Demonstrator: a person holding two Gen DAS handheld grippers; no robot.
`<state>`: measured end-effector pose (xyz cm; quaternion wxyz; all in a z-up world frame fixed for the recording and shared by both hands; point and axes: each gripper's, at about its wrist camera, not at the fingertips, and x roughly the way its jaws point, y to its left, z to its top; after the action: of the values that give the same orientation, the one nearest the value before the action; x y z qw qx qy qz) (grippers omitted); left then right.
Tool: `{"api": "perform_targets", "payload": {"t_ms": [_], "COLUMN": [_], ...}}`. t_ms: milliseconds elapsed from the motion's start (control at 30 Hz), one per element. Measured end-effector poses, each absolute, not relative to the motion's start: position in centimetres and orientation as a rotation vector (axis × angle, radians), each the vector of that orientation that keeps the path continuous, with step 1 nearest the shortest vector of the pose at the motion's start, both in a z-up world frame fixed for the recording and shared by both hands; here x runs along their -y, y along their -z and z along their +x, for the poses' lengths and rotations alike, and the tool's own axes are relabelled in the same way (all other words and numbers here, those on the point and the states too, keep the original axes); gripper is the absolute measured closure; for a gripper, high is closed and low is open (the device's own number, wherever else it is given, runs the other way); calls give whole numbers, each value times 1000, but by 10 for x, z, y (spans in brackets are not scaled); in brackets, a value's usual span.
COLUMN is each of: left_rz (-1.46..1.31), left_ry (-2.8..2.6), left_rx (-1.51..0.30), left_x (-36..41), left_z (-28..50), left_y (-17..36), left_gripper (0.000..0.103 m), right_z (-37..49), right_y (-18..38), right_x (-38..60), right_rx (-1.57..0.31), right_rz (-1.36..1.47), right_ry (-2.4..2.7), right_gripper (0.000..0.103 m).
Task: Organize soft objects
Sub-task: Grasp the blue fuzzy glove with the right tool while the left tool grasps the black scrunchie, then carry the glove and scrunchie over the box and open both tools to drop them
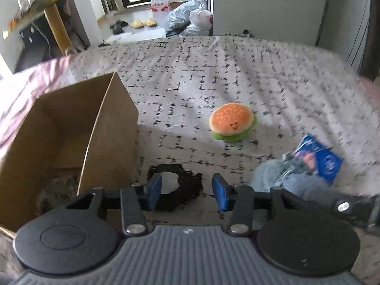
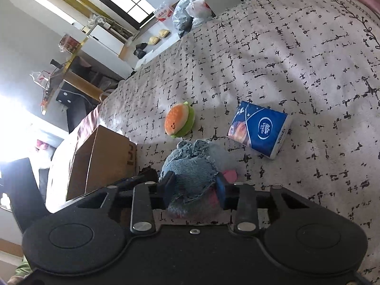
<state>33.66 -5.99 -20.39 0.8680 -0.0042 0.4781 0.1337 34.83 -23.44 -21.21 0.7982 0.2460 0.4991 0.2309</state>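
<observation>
A plush hamburger (image 1: 232, 122) lies on the patterned bedspread; it also shows in the right wrist view (image 2: 178, 120). A grey plush toy in denim (image 2: 192, 173) sits between the fingers of my right gripper (image 2: 195, 188), which is shut on it; the toy shows blurred in the left wrist view (image 1: 282, 178). A blue tissue pack (image 2: 258, 129) lies beside it, also seen in the left wrist view (image 1: 318, 158). My left gripper (image 1: 186, 191) is open and empty over a black fuzzy ring (image 1: 187, 187), next to an open cardboard box (image 1: 71, 137).
The cardboard box (image 2: 104, 159) stands at the bed's left side. The bedspread (image 1: 213, 76) stretches beyond the toys. Plastic bags (image 1: 192, 17), slippers and a desk stand on the floor past the bed's far edge.
</observation>
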Motion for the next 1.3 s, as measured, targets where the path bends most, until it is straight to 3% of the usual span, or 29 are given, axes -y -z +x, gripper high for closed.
{"api": "perform_targets", "payload": {"t_ms": [267,467,1300], "left_rz": [49,35,-149], "left_ry": [-303,-329,-127], "left_rx": [-1038,-1020,-852], "left_x": [65,59,56], "left_z": [343,343,281], "left_y": [226,225,123], "left_gripper": [57,96,97], "right_z": [350,350,311], "right_y": [214,212,164], "right_x": [244,248,247], "right_rx": [-1061,-1044,-906], "right_rz": [577,601,526], "right_ry": [-503,-522,-496], "right_gripper": [81,85,86]}}
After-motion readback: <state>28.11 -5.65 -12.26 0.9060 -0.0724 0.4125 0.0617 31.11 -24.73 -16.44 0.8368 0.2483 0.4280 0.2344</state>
